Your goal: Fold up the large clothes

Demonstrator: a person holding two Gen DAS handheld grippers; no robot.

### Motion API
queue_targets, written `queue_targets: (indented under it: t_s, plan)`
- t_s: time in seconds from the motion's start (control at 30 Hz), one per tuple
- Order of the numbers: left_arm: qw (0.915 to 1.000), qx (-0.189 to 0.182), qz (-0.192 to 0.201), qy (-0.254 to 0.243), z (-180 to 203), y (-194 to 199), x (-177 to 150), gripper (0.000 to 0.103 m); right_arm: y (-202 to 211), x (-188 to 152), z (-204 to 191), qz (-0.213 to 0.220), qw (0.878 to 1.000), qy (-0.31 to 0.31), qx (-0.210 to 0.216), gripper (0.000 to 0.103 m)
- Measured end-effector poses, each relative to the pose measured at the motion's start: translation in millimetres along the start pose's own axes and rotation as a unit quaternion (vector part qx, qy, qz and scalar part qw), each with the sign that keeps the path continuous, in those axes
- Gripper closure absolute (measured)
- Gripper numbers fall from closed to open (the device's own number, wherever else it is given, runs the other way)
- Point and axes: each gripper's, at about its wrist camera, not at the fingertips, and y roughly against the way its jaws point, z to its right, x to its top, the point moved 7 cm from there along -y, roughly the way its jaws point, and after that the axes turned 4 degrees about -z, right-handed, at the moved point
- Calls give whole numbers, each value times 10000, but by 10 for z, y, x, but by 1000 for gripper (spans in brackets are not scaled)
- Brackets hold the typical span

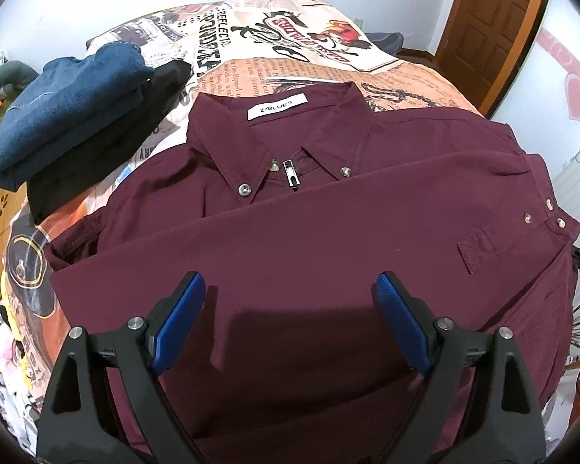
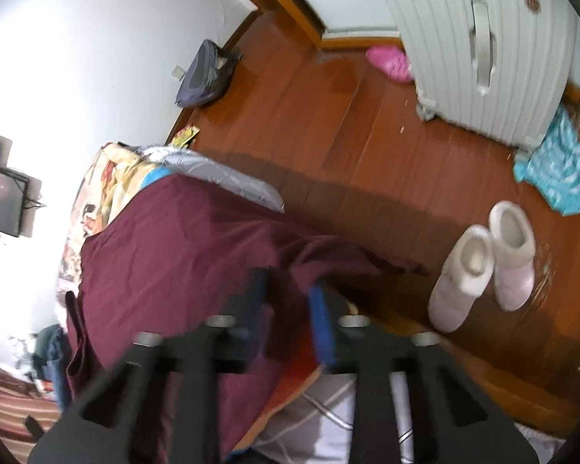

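A maroon button-down shirt (image 1: 328, 232) lies front up on the bed, collar and white label at the far side, with one sleeve folded across the chest. My left gripper (image 1: 290, 278) hovers just above its lower half, blue pads wide apart and nothing between them, so it is open. In the blurred right wrist view the shirt (image 2: 166, 263) hangs over the bed's edge. There my right gripper (image 2: 290, 294) has its pads close together with a bunch of the maroon cloth pinched between them at the shirt's side edge.
Folded blue (image 1: 69, 116) and black clothes (image 1: 108, 154) are stacked at the bed's far left on the printed cover (image 1: 290, 38). Beside the bed is wooden floor (image 2: 367, 135) with white boots (image 2: 483, 266), a white suitcase (image 2: 483, 38), a pink slipper (image 2: 390, 63) and a dark bag (image 2: 207, 73).
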Motion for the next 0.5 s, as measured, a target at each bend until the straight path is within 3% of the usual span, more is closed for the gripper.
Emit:
queue_targets:
  t_s: [0.23, 0.37, 0.5]
  plan:
    - [9998, -42, 135, 111, -91, 104, 1, 13, 325, 125, -678, 331, 9955, 812, 357, 94]
    - [9994, -102, 272, 203, -159, 222, 0, 13, 522, 34, -1276, 156, 9849, 1191, 1250, 96]
    - [9990, -79, 394, 217, -223, 320, -8, 13, 717, -231, -1862, 107, 9666, 1890, 1729, 97]
